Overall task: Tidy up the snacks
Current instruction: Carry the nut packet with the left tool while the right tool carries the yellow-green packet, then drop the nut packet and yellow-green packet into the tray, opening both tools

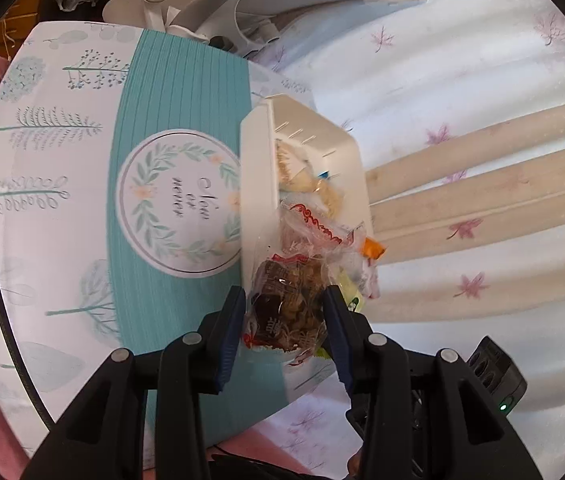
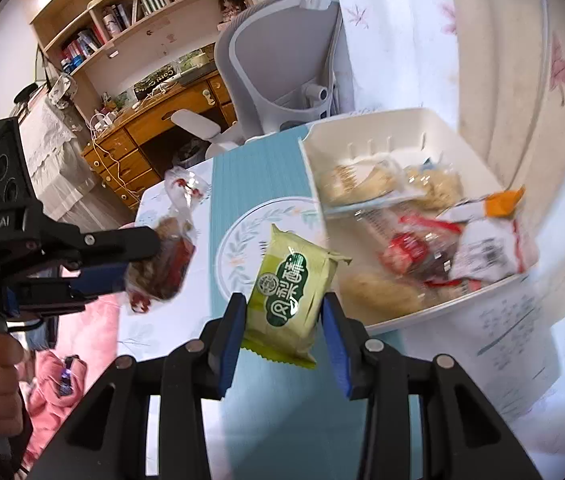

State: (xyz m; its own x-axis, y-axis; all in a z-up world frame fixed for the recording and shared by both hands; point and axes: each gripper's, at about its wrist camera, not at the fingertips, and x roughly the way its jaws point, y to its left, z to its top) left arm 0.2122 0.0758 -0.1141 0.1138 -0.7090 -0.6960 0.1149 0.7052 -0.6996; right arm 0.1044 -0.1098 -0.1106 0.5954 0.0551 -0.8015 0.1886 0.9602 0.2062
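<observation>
Tongs both pinch: left tongs [image 1: 284, 326] a clear-wrapped brown snack [image 1: 288, 312], right tongs [image 2: 284, 320] a green foil packet [image 2: 292, 294]; slick wrappers could slip short of the white plastic bin [image 2: 422, 124].

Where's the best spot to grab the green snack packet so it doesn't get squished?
Grip the green snack packet across its flat middle, the two pads on its long side edges, coming from its lower crimped end. It is a flat pillow pack with thin sealed ends, so the sides give the firmest hold. The right gripper holds it just so.
</observation>
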